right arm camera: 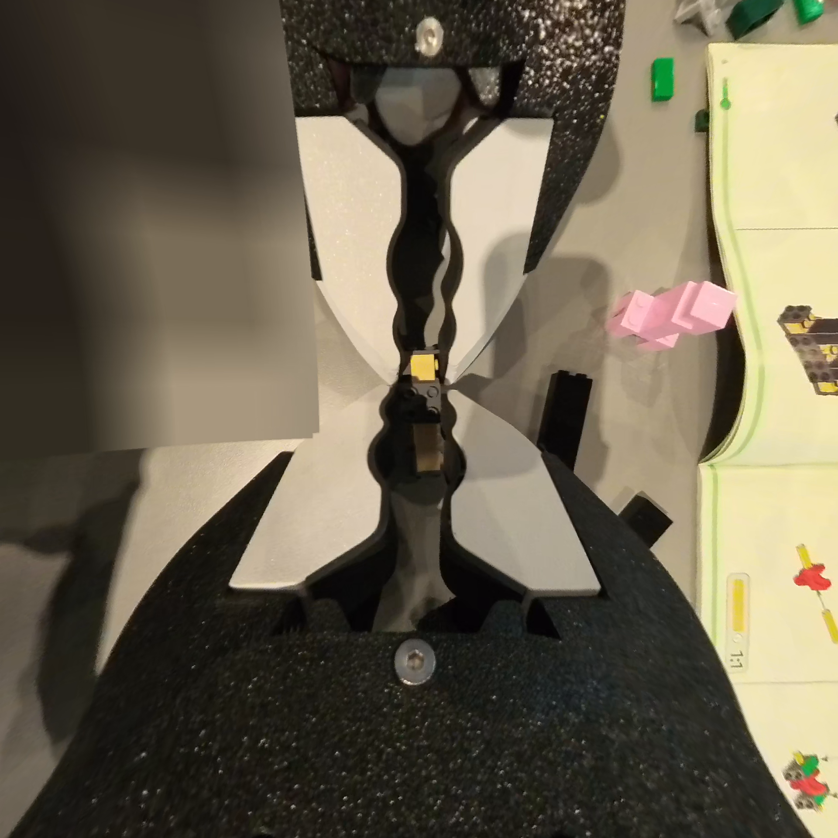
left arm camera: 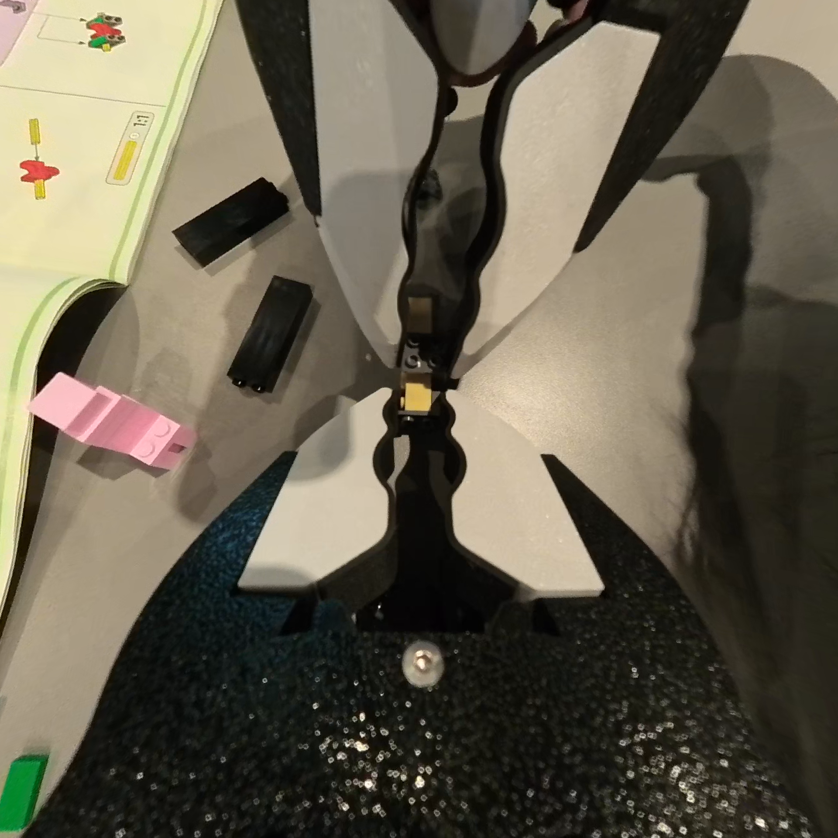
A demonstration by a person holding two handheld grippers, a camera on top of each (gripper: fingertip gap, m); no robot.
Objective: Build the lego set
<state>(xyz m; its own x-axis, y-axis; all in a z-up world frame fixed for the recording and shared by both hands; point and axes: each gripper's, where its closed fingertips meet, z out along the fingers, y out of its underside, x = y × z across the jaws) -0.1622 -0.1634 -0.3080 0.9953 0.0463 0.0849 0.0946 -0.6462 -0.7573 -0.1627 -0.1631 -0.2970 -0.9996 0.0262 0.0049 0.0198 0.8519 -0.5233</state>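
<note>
Tip to tip above the grey table (left arm camera: 567, 317), the left tool (left arm camera: 418, 410) clamps a tan-faced lego piece (left arm camera: 417, 396) against the black studded piece (right arm camera: 424, 393) pinched by the right tool (right arm camera: 424, 399), their join largely hidden.

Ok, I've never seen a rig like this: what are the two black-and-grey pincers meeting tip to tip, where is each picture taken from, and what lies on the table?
Those are two hand-held grippers, each with a camera looking along its fingers. In the left wrist view, the left gripper rises from the bottom and the right gripper comes from the top; the right wrist view is the reverse. Both are closed on one small assembly: the left holds the yellow brick, the right the black studded piece joined to it. On the grey table lie two long black bricks, a pink piece, a green brick and the open instruction booklet. The blurred patch is only privacy masking.
</note>
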